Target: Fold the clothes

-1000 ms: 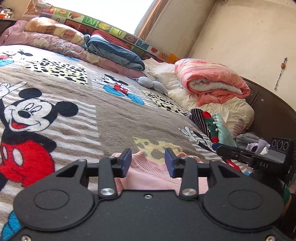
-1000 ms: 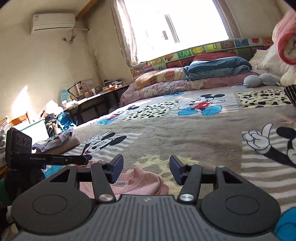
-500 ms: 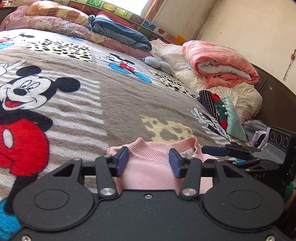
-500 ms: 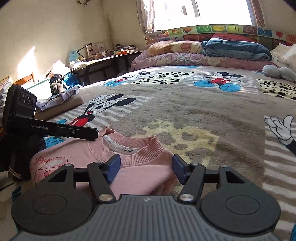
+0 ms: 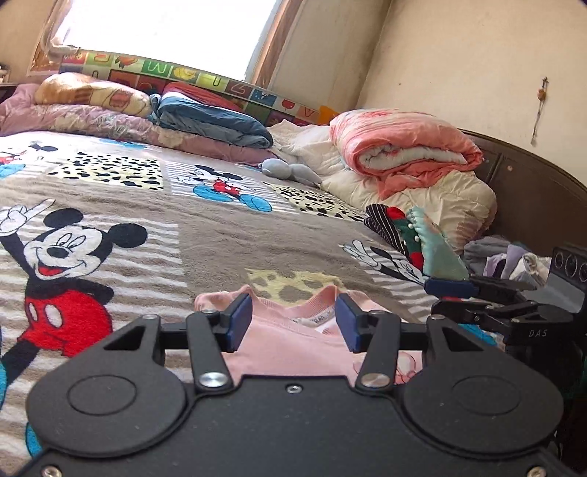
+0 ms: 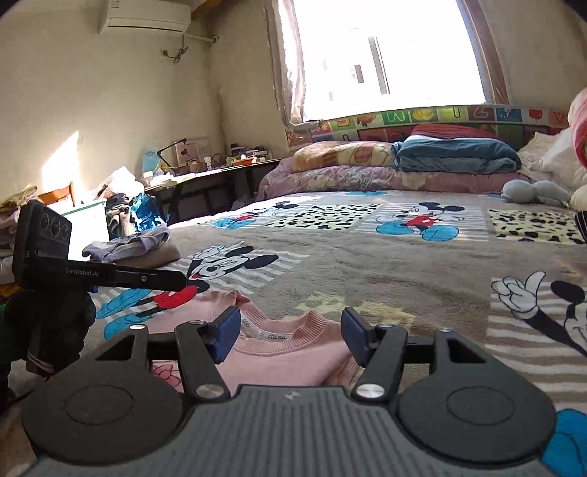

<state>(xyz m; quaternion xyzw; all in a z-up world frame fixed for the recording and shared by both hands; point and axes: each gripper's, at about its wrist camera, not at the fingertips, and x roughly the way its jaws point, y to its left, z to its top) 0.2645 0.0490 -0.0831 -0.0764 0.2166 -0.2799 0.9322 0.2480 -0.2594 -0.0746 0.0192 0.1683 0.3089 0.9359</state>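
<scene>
Now both grippers, left gripper [image 5: 293,321] and right gripper [image 6: 290,335], stand parted, empty, over the pink knit sweatshirt [image 6: 290,352] at lower centre; best pinch both shoulders evenly.

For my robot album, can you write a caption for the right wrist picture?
Open right tool hovering over a pink knit sweatshirt on a Mickey Mouse fleece blanket.

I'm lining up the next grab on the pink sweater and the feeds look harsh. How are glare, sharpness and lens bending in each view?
Left wrist view: window blown out white, walls bowed by the fisheye, pink sweater evenly lit and fairly sharp. Right wrist view: window also blown out, a sun patch on the wall, sweater's neck label readable, edges curved.
</scene>
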